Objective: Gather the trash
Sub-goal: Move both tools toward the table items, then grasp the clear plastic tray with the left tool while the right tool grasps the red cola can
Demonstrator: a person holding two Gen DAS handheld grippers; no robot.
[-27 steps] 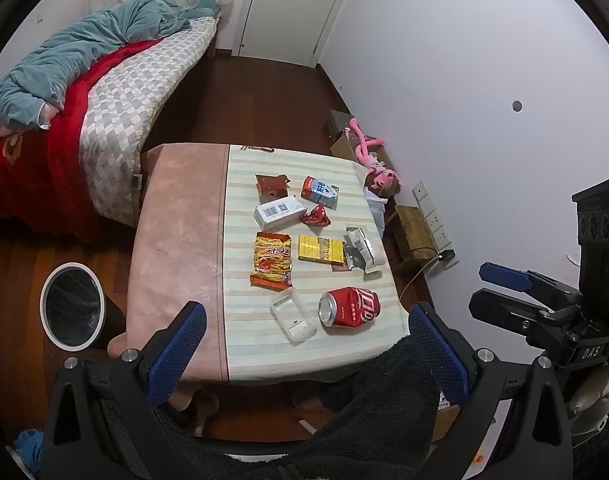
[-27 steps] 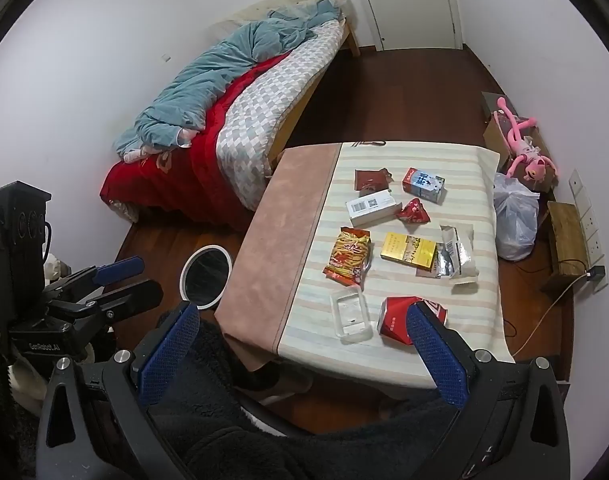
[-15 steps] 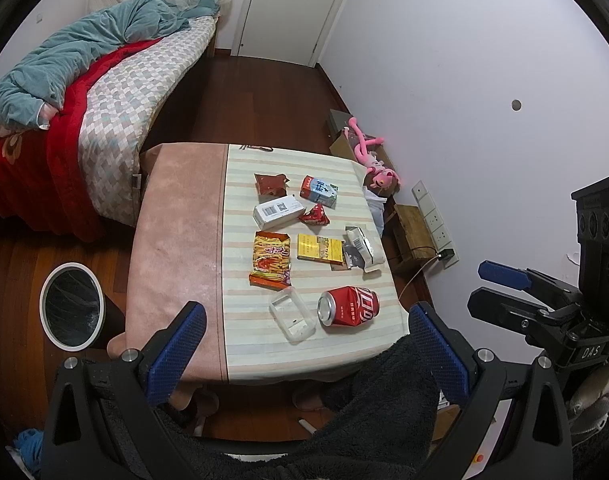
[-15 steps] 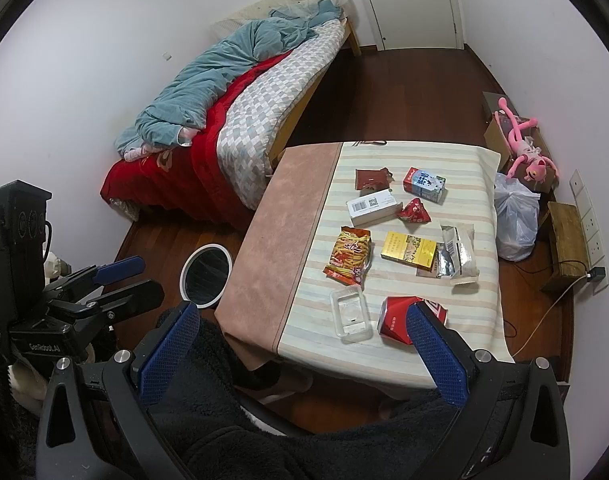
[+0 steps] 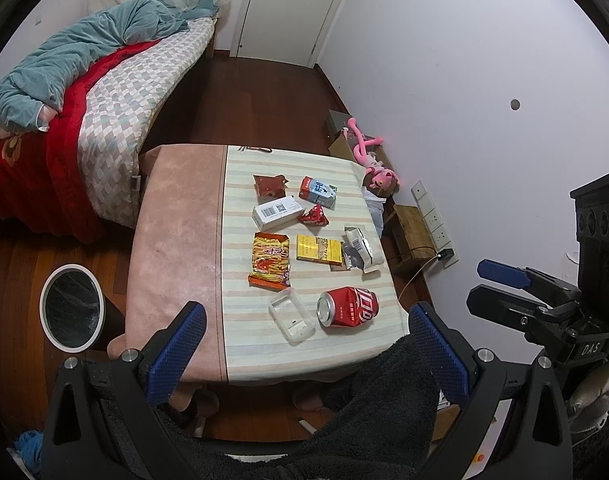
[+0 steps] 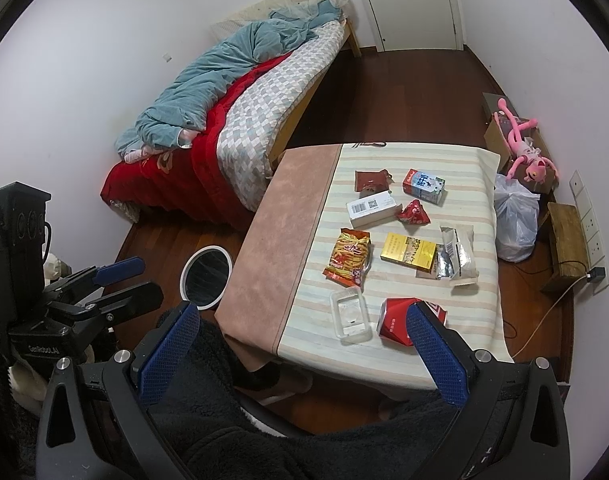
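Both grippers hover above the table's near edge, jaws wide apart and holding nothing: left gripper [image 5: 304, 344], right gripper [image 6: 300, 344]. Nothing looks collected yet. Near that edge lie a dented red soda can [image 5: 347, 306] and a clear plastic tray [image 5: 291, 316]. Further in sit an orange snack bag [image 5: 270, 261], yellow flat box [image 5: 319, 249] and other wrappers. The white-rimmed black bin [image 5: 71, 313] stands on the floor by the table's left side.

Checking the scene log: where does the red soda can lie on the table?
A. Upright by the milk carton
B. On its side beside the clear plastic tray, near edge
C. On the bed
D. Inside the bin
B: the red soda can lies on its side next to the clear plastic tray, at the table edge nearest the grippers.
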